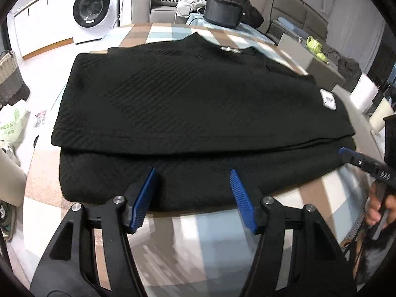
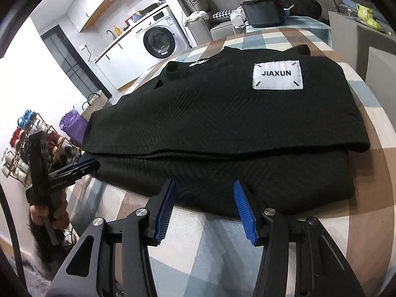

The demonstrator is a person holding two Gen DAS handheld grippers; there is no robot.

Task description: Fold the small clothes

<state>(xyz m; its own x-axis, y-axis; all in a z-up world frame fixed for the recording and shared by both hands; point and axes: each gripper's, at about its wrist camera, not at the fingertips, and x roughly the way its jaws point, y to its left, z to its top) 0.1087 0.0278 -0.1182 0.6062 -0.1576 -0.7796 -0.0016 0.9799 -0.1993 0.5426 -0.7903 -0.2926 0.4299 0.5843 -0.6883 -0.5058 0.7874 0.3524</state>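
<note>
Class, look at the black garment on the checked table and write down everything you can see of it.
The black garment is a ribbed, knit-looking top, folded so an upper layer overlaps a lower one, lying flat on the checked tablecloth. A white sewn patch reads JIAXUN; a small white neck label shows near the collar. Both open claws, left and right, sit at its near edge, gripping nothing.

Bright, even indoor light all round me, with soft glare on the checked tablecloth just beneath my fingers. The black garment soaks it up, its weave barely readable. Fisheye bends everything, corners go black, and the tablecloth near me smears with motion blur.
</note>
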